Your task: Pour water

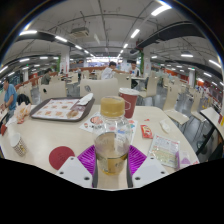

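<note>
A clear plastic bottle [112, 148] with a yellowish cap [113, 106] stands upright between my fingers. My gripper [112, 162] is shut on the bottle: both purple pads [88, 158] press against its lower sides. A red cup [128, 104] stands on the white table [70, 135] just beyond the bottle. A clear empty glass [165, 152] sits to the right of my fingers.
A tray [62, 109] with food lies further back on the left. A dark red coaster [61, 157] lies left of my fingers. A small red item [146, 131] rests right of the bottle. A person [8, 94] sits far left; tables and chairs fill the hall behind.
</note>
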